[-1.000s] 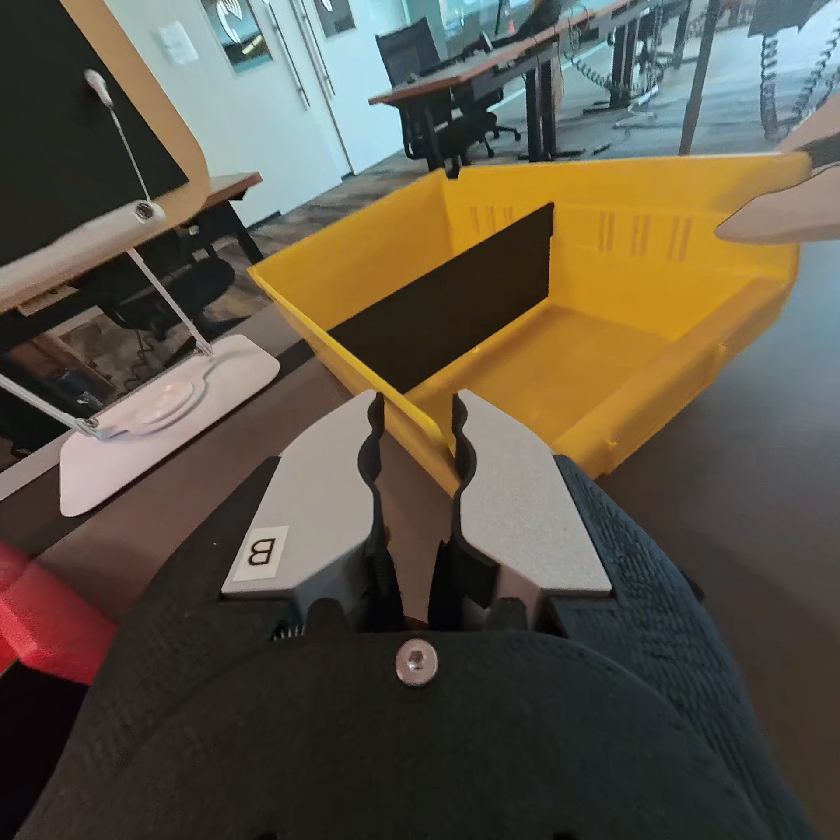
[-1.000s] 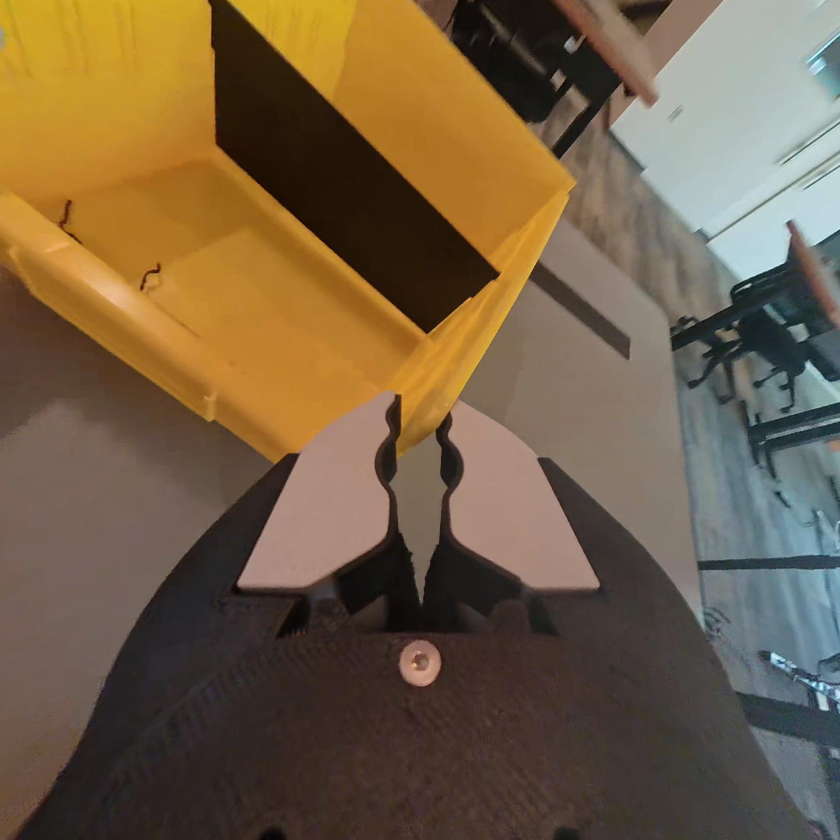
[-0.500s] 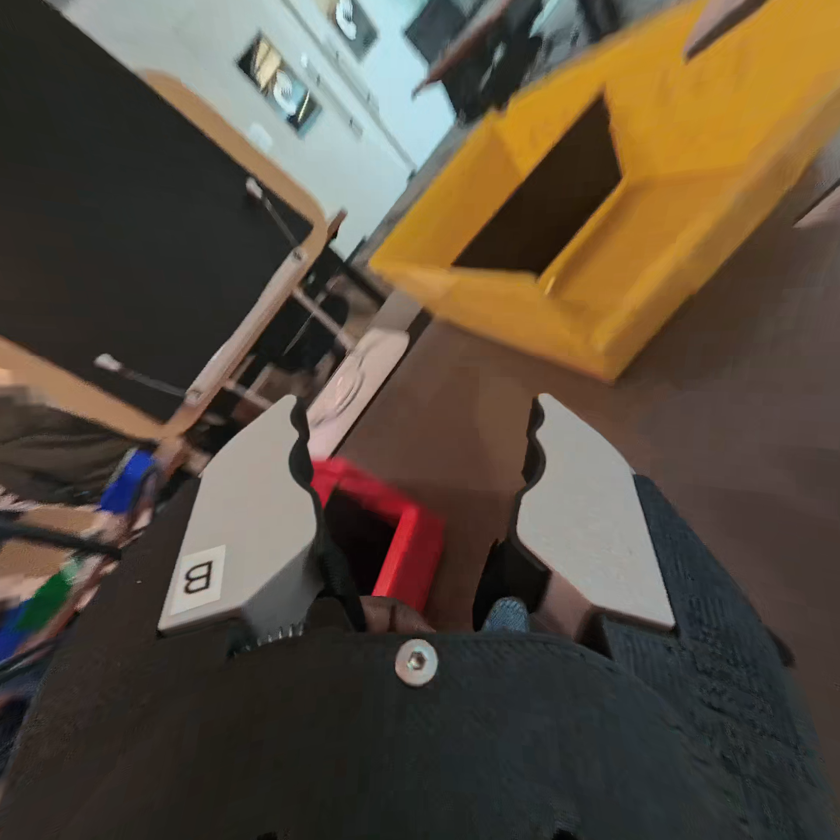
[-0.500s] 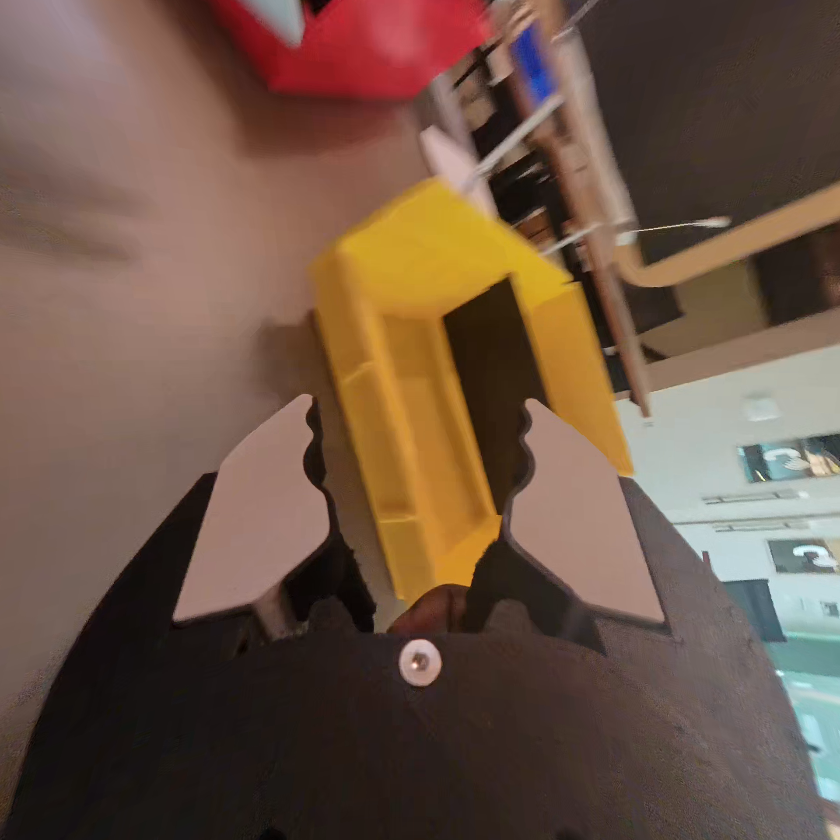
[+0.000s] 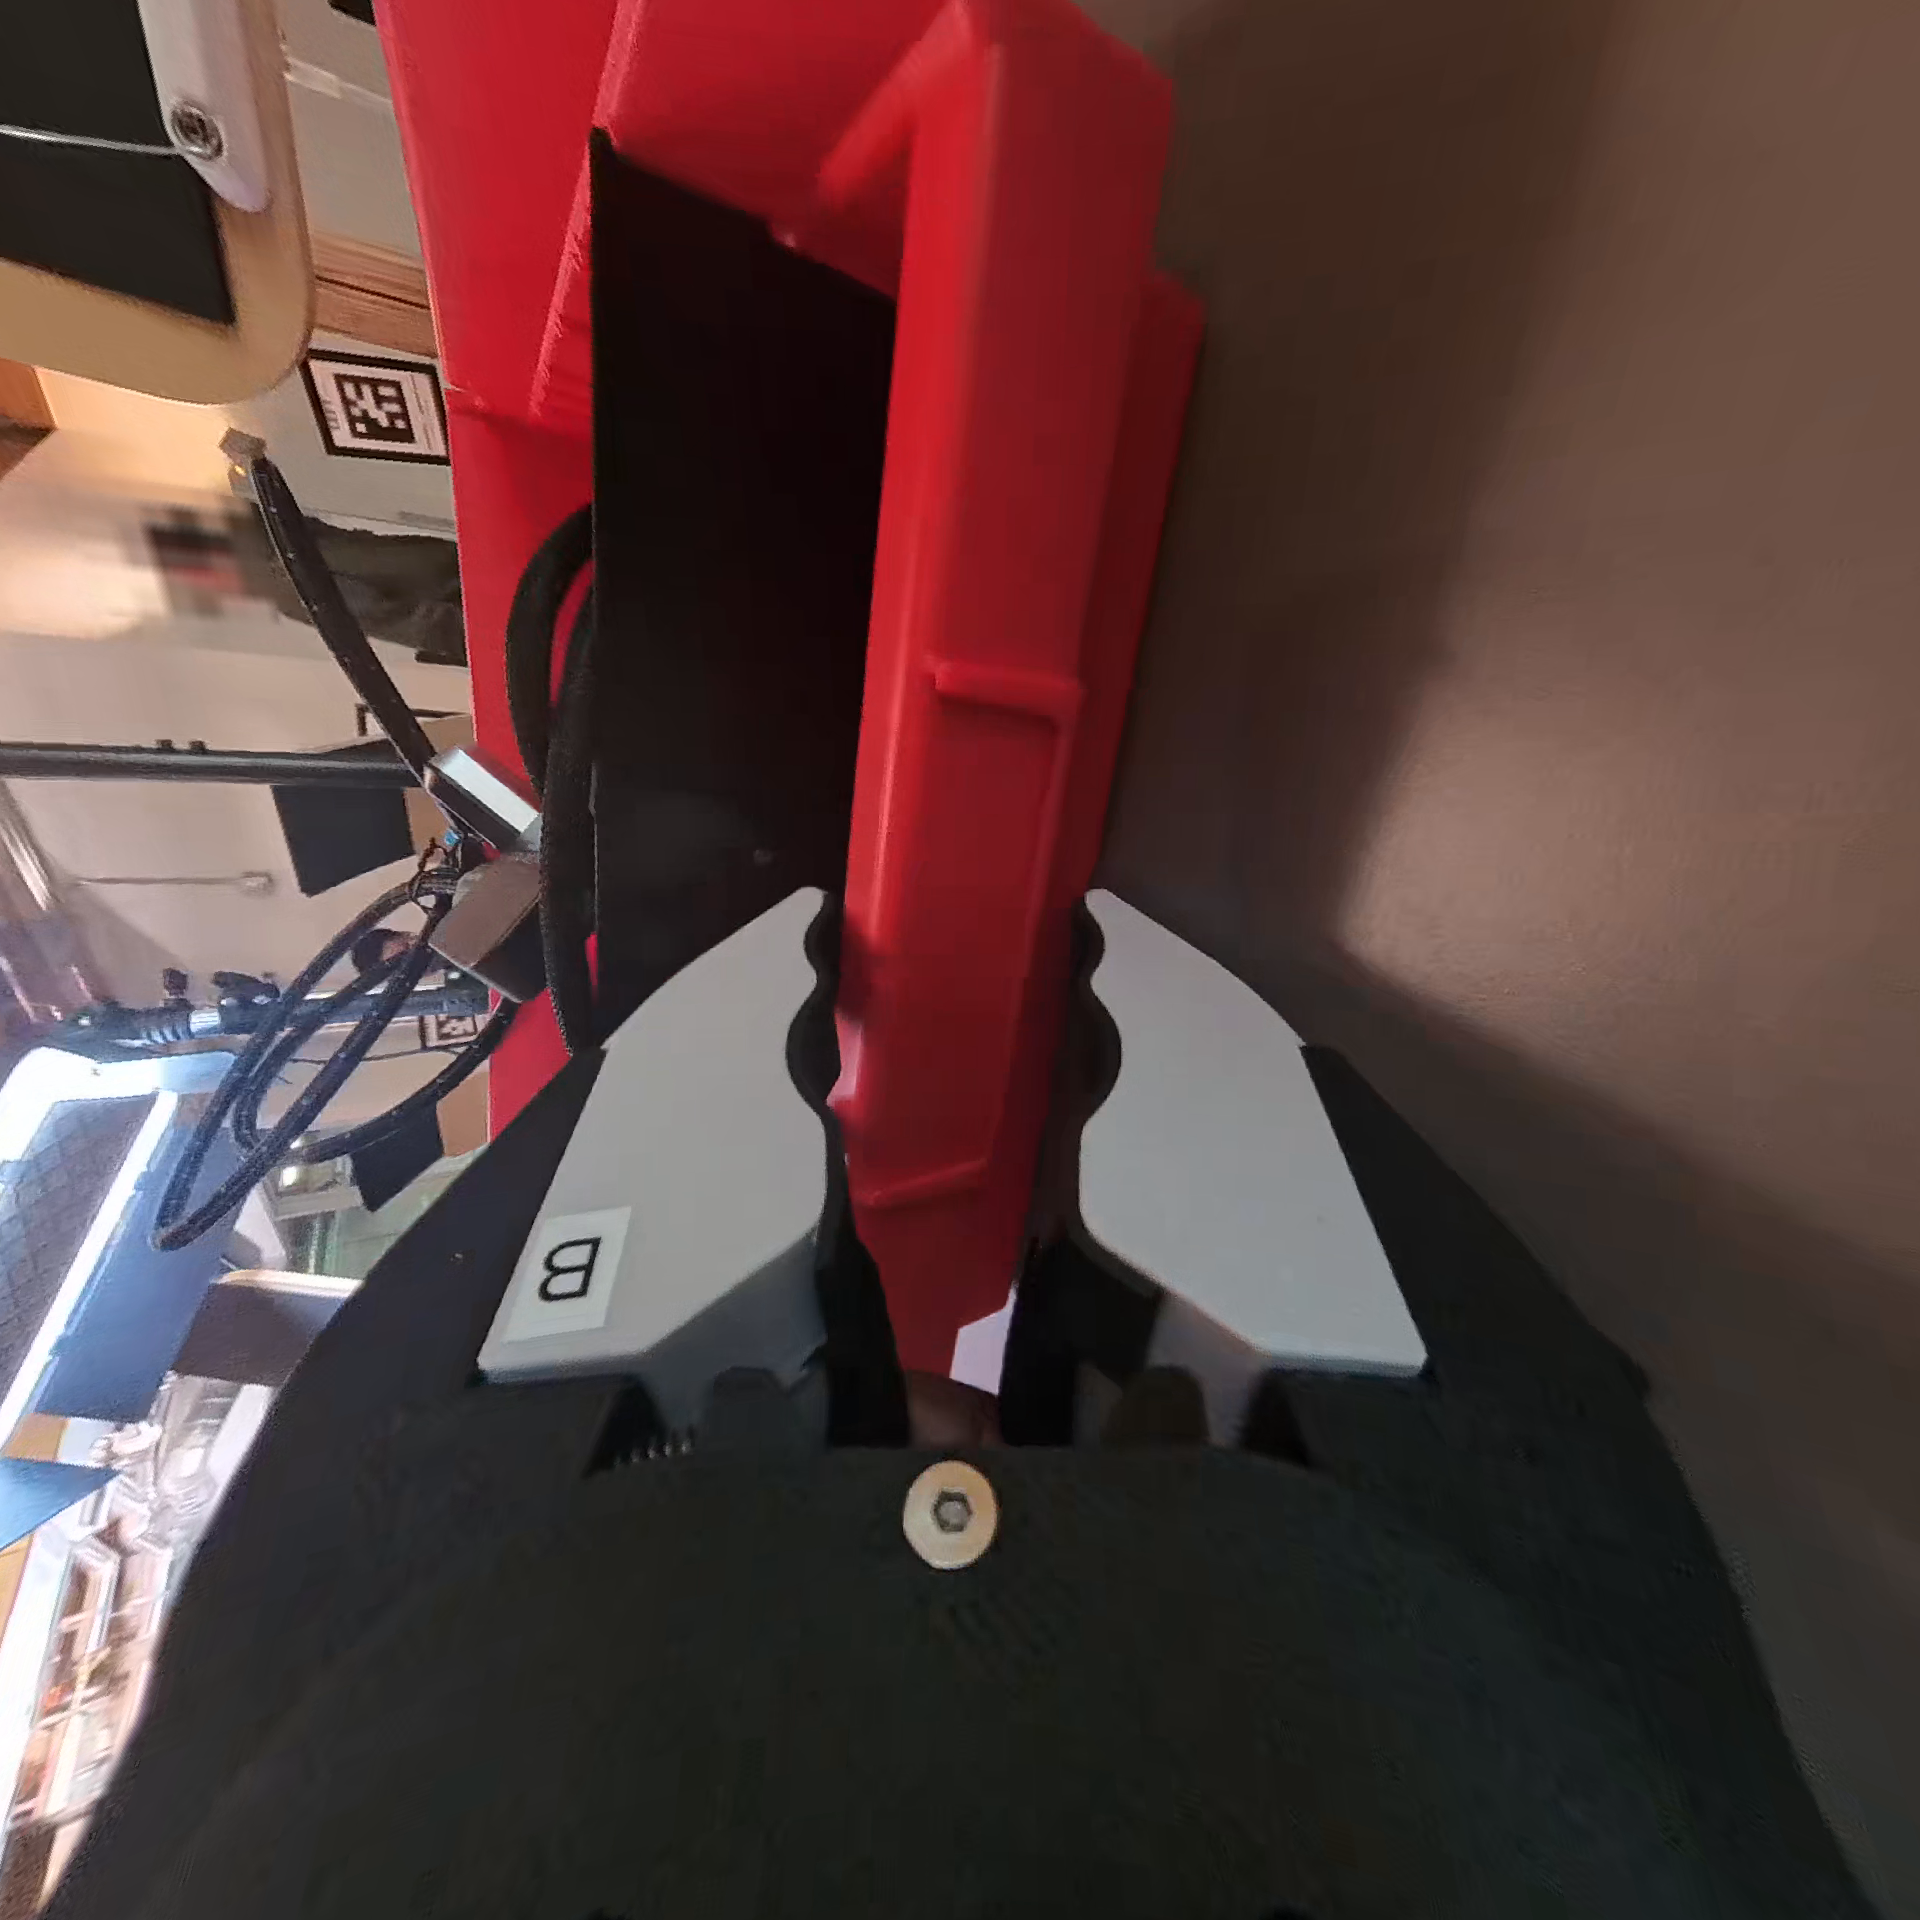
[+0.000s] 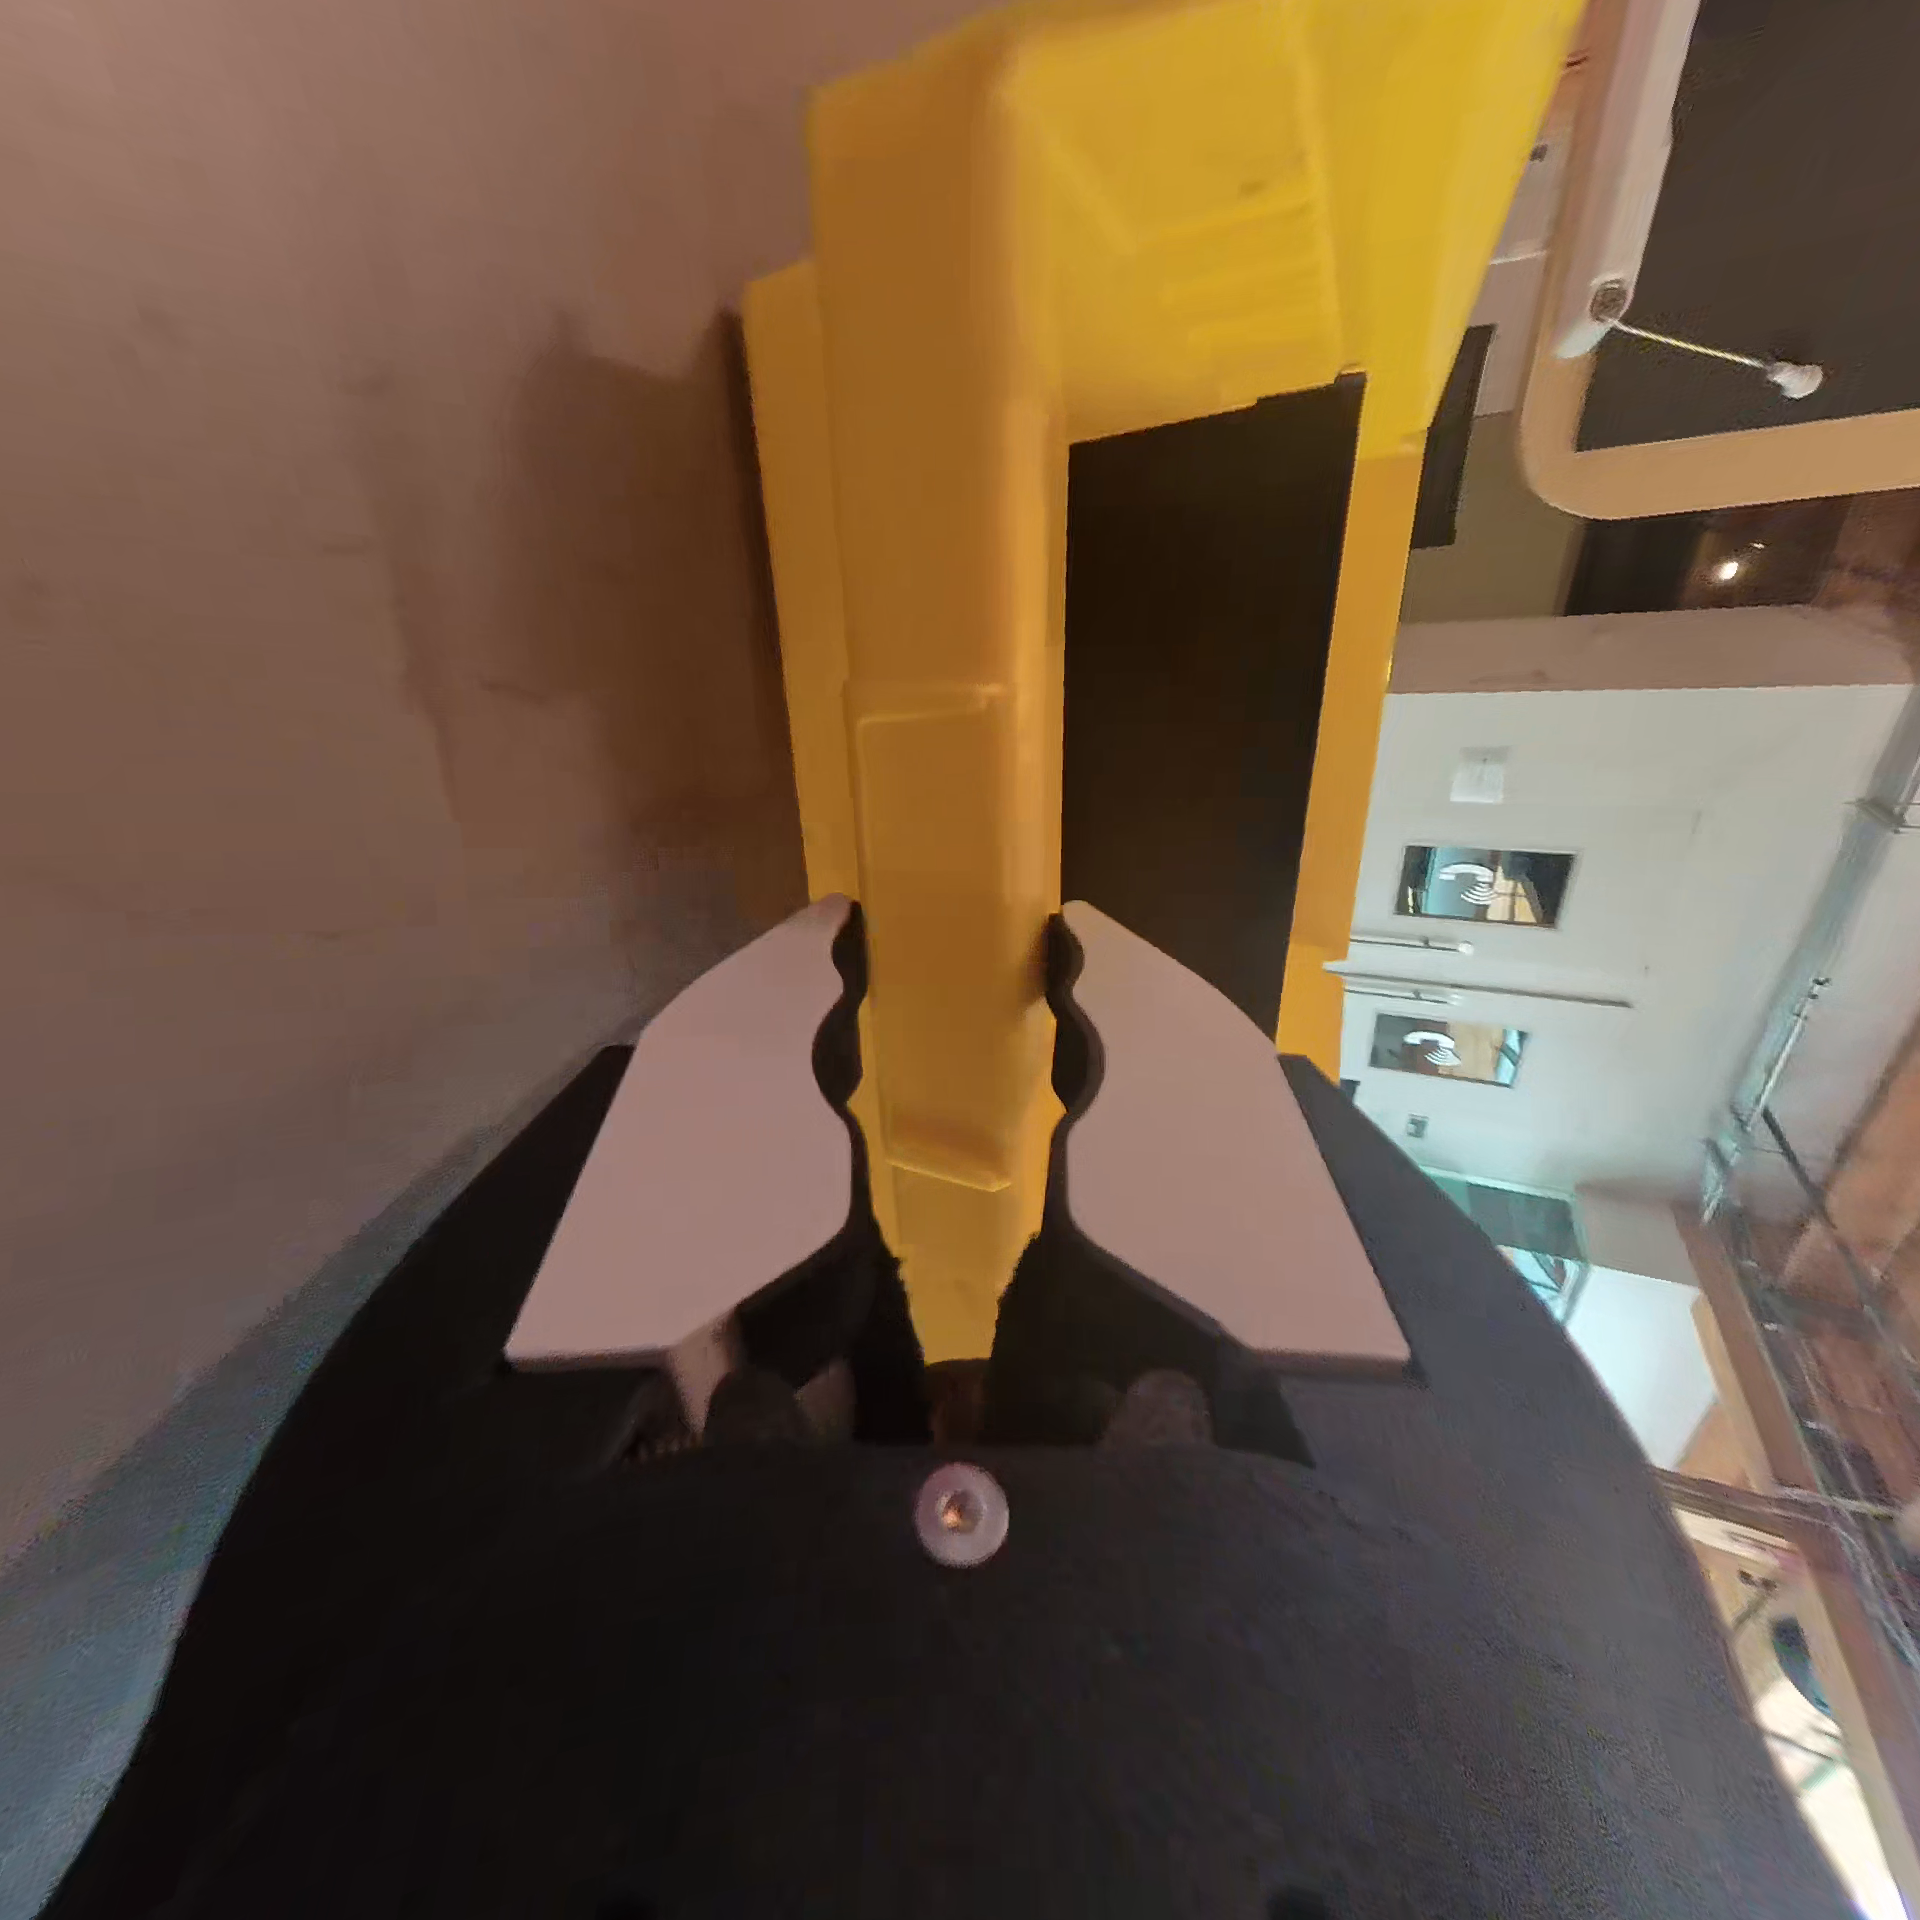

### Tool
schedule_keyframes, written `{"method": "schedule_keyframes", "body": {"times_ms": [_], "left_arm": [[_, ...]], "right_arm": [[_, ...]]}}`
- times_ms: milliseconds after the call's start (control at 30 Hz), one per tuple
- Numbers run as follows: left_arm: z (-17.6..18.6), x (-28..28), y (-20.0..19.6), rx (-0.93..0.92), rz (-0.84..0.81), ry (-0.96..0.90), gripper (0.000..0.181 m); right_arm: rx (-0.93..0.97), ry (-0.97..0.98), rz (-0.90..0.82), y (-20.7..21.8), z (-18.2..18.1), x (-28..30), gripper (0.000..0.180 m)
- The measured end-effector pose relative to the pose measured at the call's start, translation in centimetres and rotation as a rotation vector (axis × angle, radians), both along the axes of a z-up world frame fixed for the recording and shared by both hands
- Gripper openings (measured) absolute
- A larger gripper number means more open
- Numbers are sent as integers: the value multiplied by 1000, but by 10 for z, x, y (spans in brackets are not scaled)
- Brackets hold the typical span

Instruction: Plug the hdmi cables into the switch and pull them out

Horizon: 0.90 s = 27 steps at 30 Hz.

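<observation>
Where the left wrist view is rolled sideways, the brown table fills the right half of the frame and the room the left.

Item: left gripper, grey fingers on a black body. The front lip of the red bin lies between its fingers; the jaws stand at a middling gap around that lip, the left finger close against it, a thin dark gap on the right side, so firm clamping cannot be told.

Item: red bin, centre to upper centre of the frame, with a black divider standing inside. Its outer wall rests along the table; bare table lies open to the right of it.

Item: hdmi cables, black and braided, at left centre of the frame, looping over the bin's far edge, with silver plugs just beside that edge. The switch is not made out.

Item: right gripper, same build. The front lip of the yellow bin sits between its fingers, both tips pressed against the lip's two faces.

Item: yellow bin, centre to top of the right wrist frame, with a black divider panel inside it. Bare table spreads across the left half; office room shows at the right edge.
</observation>
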State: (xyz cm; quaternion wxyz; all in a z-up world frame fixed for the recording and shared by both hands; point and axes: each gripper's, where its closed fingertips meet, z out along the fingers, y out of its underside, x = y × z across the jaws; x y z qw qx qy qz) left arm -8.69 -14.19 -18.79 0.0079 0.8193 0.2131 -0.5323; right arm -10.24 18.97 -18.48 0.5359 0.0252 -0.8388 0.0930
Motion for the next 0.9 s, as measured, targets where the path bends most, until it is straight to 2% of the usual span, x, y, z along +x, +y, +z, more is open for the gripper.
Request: {"method": "schedule_keyframes", "body": {"times_ms": [267, 600, 900], "left_arm": [[2, 7, -13, 101, 2, -44, 36], [1, 23, -70, 117, 53, -40, 37], [3, 59, -119, 129, -112, 42, 41]], "right_arm": [[9, -26, -90, 13, 1, -2, 34], [12, -78, -247, 51, 2, -7, 35], [2, -138, -392, 98, 1, -2, 36]]}}
